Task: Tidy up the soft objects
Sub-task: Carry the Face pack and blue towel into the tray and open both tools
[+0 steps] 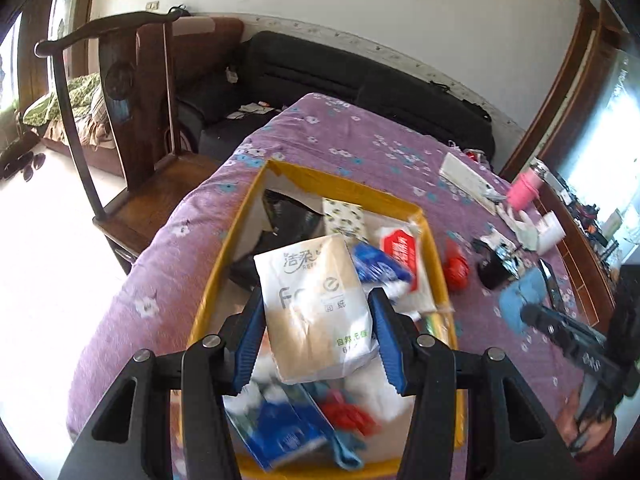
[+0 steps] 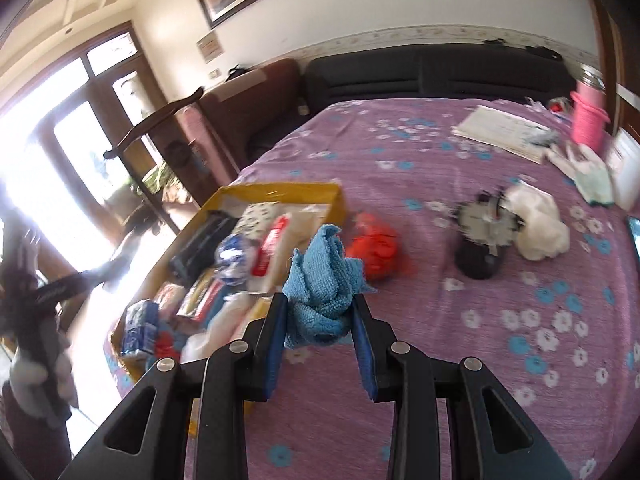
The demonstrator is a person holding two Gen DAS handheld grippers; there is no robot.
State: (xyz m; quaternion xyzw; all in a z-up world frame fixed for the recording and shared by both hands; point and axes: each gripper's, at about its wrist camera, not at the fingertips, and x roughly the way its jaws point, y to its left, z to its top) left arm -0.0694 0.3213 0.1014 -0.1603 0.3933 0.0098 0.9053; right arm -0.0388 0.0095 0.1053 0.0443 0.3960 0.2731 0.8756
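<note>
The left tongs (image 1: 316, 316) are clamped on a tissue pack (image 1: 316, 304), held above the yellow box (image 1: 224, 256) on the purple-covered surface (image 2: 480, 320). The right tongs (image 2: 320, 320) grip a blue cloth (image 2: 322, 288) just right of that box, near the red bundle (image 2: 374, 252).

"洁柔" and "Face" on the tissue pack (image 1: 316, 304); other packs' print too blurred.
</note>
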